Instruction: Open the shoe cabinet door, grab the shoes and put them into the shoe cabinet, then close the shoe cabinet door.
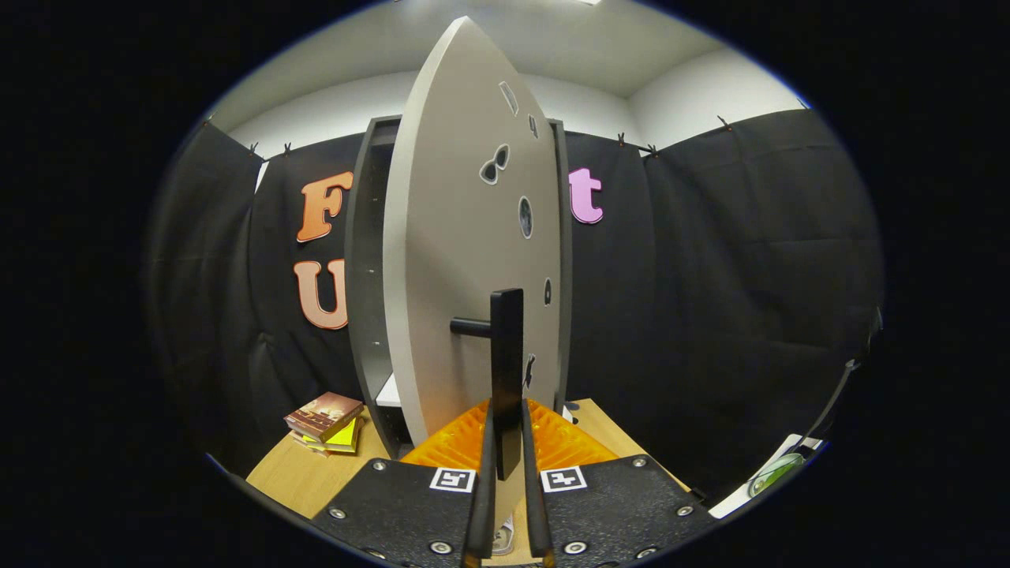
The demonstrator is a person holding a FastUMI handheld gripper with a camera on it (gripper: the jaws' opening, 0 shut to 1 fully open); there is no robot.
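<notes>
The shoe cabinet [364, 276] is a tall dark frame standing on a wooden table [292, 473]. Its pale grey door [458, 260] is swung partly open towards me, so I see it nearly edge-on, with several small cut-out shapes in its face. A black bar handle [506, 355] stands upright on the door. My gripper [506, 414] is shut on the lower part of this handle, one finger pressing on each side. Through the gap left of the door I see a white shelf [389, 392] inside the cabinet.
A small stack of books [323, 418] lies on the table left of the cabinet's foot. Black cloth walls close in the booth behind and on both sides. A white and green object [777, 472] sits low at the right.
</notes>
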